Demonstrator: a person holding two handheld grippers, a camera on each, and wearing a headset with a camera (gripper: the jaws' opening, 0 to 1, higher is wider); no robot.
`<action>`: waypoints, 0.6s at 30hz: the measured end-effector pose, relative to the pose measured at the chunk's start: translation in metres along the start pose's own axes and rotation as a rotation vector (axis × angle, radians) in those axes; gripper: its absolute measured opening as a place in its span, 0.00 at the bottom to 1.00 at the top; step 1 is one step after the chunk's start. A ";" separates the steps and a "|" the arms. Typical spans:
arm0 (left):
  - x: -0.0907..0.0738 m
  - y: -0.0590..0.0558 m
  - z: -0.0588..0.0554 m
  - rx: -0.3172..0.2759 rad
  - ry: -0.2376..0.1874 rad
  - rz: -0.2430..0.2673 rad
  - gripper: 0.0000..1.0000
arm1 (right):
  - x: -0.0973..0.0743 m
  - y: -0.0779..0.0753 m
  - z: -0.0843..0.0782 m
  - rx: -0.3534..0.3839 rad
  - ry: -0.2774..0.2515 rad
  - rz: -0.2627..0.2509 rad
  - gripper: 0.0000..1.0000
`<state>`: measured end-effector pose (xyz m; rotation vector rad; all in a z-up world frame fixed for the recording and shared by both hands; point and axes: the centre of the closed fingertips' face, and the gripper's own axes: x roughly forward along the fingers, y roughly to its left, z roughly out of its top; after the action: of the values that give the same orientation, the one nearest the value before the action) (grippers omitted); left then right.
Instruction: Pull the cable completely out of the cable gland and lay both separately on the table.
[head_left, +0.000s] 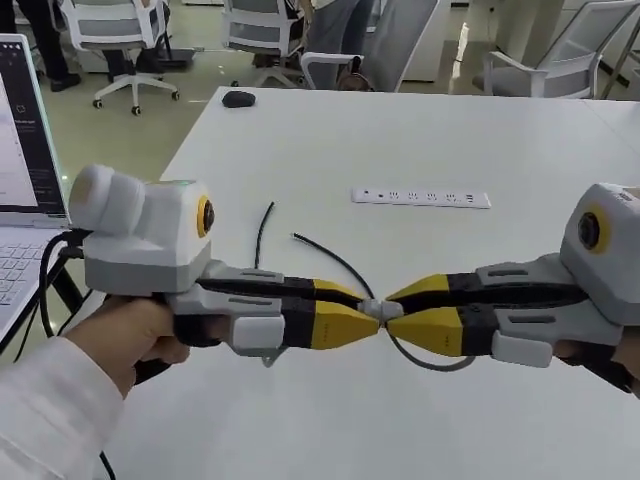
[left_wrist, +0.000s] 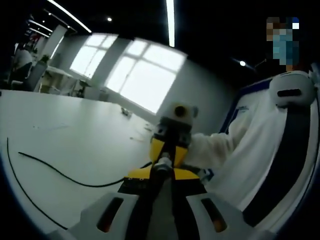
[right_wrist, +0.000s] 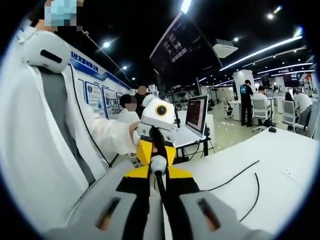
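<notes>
Pinching the cable gland (head_left: 371, 307) over the near table (head_left: 400, 140), the left gripper (head_left: 377, 316) meets the right gripper (head_left: 389, 314), clamped on the black cable (head_left: 330, 257). A crooked pull could jam it or make it slip.

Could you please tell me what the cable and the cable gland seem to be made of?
The cable looks like wire in a matte black rubbery or plastic sheath: thin, no shine, bending in soft curves. The cable gland looks like smooth white or light grey moulded plastic, but it is small and partly hidden, so that is a guess.
</notes>
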<state>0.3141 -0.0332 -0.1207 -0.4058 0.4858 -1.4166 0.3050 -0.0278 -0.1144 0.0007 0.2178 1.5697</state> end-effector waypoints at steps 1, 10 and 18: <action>0.000 0.000 -0.001 -0.006 0.000 -0.005 0.12 | 0.000 0.001 0.000 -0.015 0.001 0.002 0.08; 0.001 0.002 -0.002 -0.067 -0.016 -0.010 0.13 | -0.001 0.000 -0.002 -0.184 0.034 -0.005 0.08; 0.003 0.002 -0.003 -0.108 -0.012 -0.015 0.13 | -0.003 0.002 -0.005 -0.326 0.042 -0.013 0.09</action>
<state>0.3146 -0.0361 -0.1250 -0.5061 0.5518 -1.4055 0.3022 -0.0311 -0.1184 -0.2880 -0.0073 1.5778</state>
